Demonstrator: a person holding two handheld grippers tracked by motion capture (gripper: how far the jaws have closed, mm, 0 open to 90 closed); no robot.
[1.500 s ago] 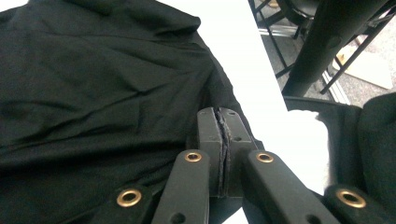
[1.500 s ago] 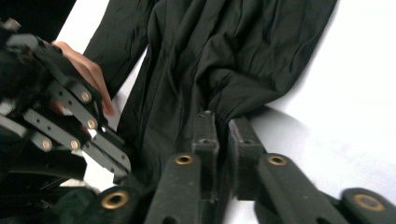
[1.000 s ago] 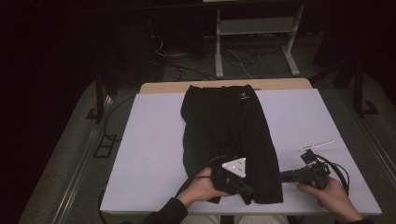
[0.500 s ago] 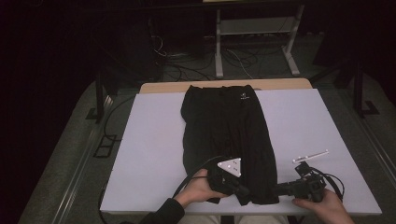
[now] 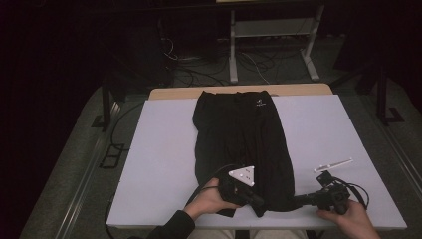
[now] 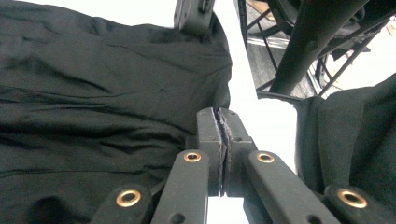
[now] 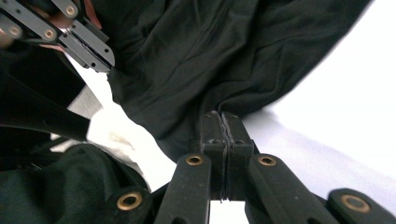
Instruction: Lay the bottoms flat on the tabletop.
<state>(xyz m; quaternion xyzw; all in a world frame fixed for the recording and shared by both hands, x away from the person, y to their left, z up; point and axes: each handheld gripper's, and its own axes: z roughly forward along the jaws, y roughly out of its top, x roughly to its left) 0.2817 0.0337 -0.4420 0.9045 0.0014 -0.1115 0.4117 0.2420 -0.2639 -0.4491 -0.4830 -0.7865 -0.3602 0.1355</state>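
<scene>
A black garment lies flat and lengthwise on the white table, waistband at the far end. My left gripper, with a grey three-cornered plate on top, sits at the near hem's left part. In the left gripper view its jaws are pressed together on the cloth. My right gripper reaches in from the right to the hem's right corner. Its jaws have just been closing and now pinch the puckered edge of the fabric. The left gripper also appears there.
A thin white stick lies on the table right of the garment, just beyond my right hand. A wooden board edges the table's far side. On the dark floor beyond it are a metal frame and cables.
My right hand has come nearer the table's front edge and reached left to the hem, and its jaws have closed on the cloth. The left hand has stayed put.
</scene>
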